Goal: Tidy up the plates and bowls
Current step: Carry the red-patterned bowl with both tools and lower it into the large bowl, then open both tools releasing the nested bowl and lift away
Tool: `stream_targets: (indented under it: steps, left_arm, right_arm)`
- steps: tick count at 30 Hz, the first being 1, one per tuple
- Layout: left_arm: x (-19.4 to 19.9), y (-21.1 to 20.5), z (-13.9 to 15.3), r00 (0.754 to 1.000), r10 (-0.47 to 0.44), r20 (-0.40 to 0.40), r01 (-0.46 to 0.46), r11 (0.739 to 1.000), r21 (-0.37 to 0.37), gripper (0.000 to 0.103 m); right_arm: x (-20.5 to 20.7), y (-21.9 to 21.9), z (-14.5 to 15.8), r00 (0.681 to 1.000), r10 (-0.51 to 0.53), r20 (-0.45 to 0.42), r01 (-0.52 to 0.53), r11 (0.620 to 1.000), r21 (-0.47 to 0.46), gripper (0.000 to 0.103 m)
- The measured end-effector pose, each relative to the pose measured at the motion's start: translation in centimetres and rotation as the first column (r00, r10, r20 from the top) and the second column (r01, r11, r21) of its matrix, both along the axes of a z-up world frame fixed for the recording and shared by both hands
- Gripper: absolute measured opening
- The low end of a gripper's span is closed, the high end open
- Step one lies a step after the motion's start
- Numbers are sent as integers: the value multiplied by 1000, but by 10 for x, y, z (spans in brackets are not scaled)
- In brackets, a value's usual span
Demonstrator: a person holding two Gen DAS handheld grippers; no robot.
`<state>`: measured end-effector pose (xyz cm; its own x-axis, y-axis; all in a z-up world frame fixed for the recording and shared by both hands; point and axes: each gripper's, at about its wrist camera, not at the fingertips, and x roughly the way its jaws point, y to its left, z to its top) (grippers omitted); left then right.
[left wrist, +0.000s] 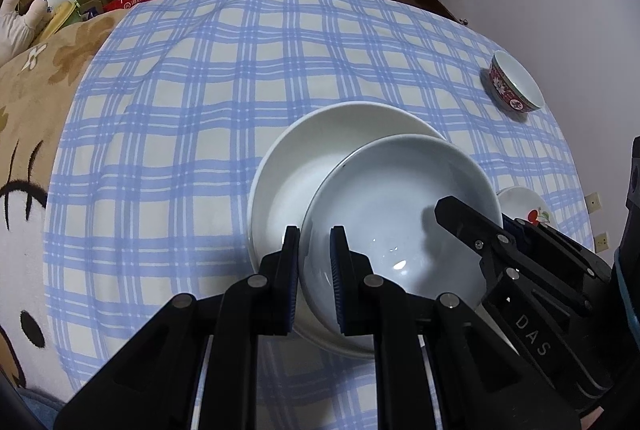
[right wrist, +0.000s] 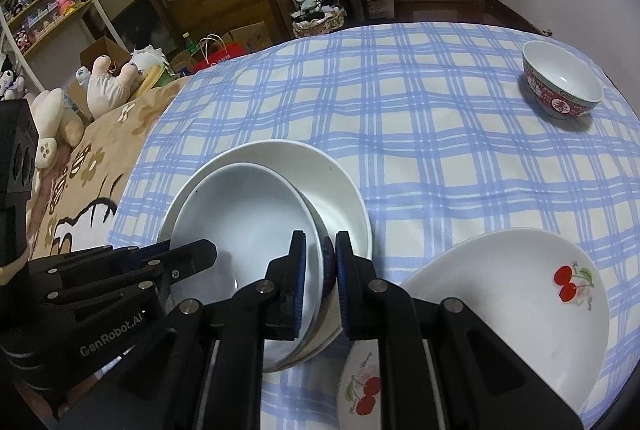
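Your left wrist camera sits low and close, looking forward along its own fingers across the blue checked cloth toward the far wall, with the pale nested bowl almost under the lens. Your right wrist camera looks the same general way from the bowl's other side, just as near, and a touch higher, taking in the shelves behind. Both views share the nested bowl, the white plate beneath it, the red patterned bowl at far right, and each shows the other gripper's arm crossing in.
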<state>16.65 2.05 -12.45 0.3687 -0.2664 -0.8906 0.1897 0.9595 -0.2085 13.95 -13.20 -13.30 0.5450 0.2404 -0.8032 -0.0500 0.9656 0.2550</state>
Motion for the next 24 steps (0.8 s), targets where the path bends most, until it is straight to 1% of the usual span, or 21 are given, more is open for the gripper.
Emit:
stream_targets:
  steps: [5, 9, 13, 15, 21, 24]
  left_arm:
    - [-1, -1, 1, 1000, -8, -1, 8, 1000, 10, 14]
    - [0, 5, 3, 1000, -2, -14, 2, 1000, -21, 15]
    - [-2, 7, 7, 1000, 19, 14, -20, 1000, 16, 16]
    - [-2, 9, 6, 1000, 21, 3, -21, 1000, -6, 16]
    - [-4, 15, 9, 999, 44, 1, -44, 999, -29, 16]
    - [-6, 17, 17, 998, 55, 19, -55, 998, -28, 16]
  right_arm:
    - [-3, -3, 0, 1000, -4, 5, 4, 1000, 9, 16]
    - [-7, -7, -1, 1000, 1, 8, -2, 1000, 28, 16]
    - [-9, -9, -2, 1000, 7, 3, -8, 999, 41, 16]
    - [-11, -9, -2, 1000, 11, 3, -11, 999, 45, 16]
    - [-15, -9, 1, 1000, 12, 2, -12, 999, 45, 16]
    - [-20, -15, 9, 1000, 9, 18, -10, 999, 51, 21]
